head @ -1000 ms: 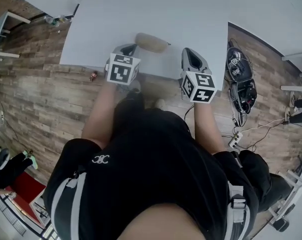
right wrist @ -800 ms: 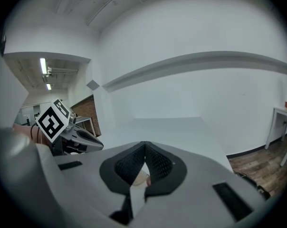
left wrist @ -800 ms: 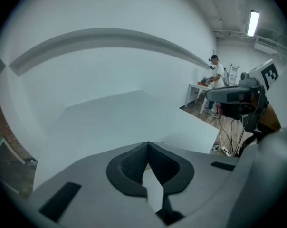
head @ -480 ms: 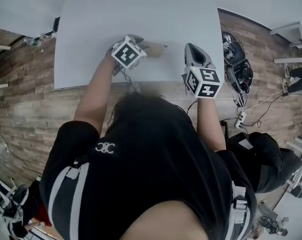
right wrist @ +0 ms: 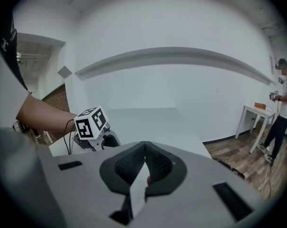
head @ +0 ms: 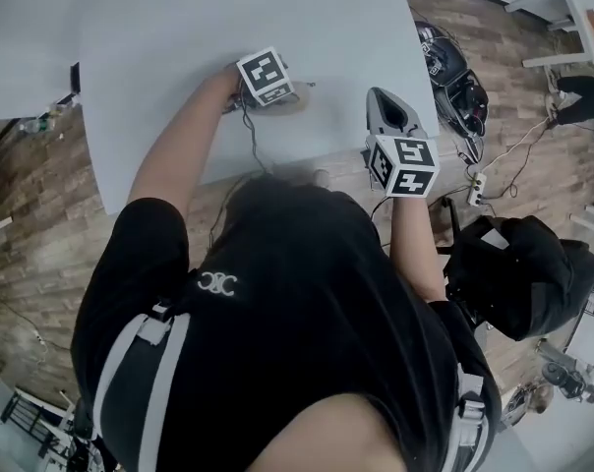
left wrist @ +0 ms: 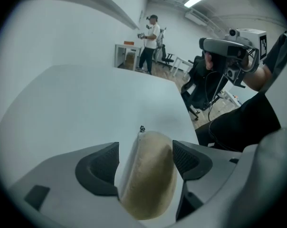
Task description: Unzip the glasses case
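Left hand-held gripper (left wrist: 144, 161): jaws spread, having just been opening, and set astride the glasses case (left wrist: 150, 179) with a pad along each long side. Neither visibly presses, though the right-hand pad sits very close.
Right hand-held gripper (right wrist: 144, 167): pads pressed together on nothing, held at the near edge of the surface (left wrist: 81, 99), well apart from the case.
Glasses case: tan and rounded, lying on the white surface near its front edge under the left jaws.
Zipper pull (left wrist: 142, 128): a small dark tab at the case's far end, beyond the left pads.
Likely step: clamp the case with the left so the right can take the pull.
Risk, slip: the rounded shell could squirt out forward if the jaws close off-centre.
Risk, blocked zip: a grip across the seam would pinch the track and stall the slider.
Risk, missed pull: the tab is tiny — the right jaws must open first, or they will only nudge it.
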Motion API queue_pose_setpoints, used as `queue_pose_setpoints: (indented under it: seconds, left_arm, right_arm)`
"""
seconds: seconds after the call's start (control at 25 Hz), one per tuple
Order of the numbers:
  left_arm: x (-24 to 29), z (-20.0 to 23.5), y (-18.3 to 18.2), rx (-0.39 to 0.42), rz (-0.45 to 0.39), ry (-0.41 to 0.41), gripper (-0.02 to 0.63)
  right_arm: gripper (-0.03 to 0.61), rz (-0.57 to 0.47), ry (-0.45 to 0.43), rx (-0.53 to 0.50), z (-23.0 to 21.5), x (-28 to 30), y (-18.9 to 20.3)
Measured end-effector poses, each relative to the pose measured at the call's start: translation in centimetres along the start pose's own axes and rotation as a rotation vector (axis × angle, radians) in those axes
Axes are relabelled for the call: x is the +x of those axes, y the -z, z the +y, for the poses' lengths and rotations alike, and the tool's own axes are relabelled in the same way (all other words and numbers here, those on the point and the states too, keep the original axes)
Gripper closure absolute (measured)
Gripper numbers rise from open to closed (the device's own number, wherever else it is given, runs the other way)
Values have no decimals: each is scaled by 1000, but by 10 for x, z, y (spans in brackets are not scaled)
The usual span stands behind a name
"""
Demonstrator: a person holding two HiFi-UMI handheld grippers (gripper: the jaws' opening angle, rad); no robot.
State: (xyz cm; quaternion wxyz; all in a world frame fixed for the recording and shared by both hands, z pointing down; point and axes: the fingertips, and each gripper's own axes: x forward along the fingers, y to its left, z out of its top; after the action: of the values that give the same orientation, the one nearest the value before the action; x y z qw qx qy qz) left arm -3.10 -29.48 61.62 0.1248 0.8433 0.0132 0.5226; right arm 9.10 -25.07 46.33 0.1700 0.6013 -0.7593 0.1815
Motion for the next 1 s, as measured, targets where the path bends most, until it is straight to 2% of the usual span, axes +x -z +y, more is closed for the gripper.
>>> queue_pose_setpoints:
  seconds: [0.08, 0.24, 0.32, 0.44, 0.56, 0.68, 0.76, 0.88, 1.0]
  left_arm:
    - [13, 3, 0, -9, 26, 56, 258]
    - [32, -7, 6, -87, 59, 195, 183]
    - [41, -20, 11, -89, 85, 234, 179]
    - [47, -29, 15, -43, 126, 217, 172]
    - [50, -37, 23, 32, 211, 187, 174]
    - [54, -46, 32, 121, 293, 147, 182]
    - [55, -52, 35, 147, 323, 126, 207]
    - [53, -57, 38, 183, 322, 91, 230]
    - [50, -60, 34, 199, 251, 60, 240]
  right_arm:
    - [568, 7, 16, 8, -5, 0, 3]
    - [568, 10, 35, 25, -14, -3, 8]
    - [568, 13, 44, 34, -21, -7, 12]
    - [568, 9, 48, 45, -30, -10, 14]
    - [568, 2, 42, 54, -31, -9, 13]
    - [568, -2, 23, 41, -27, -8, 11]
    - [568, -3, 9, 31, -24, -9, 11]
    - [568, -1, -11, 20, -19, -9, 13]
    - [568, 1, -32, 19, -17, -10, 14]
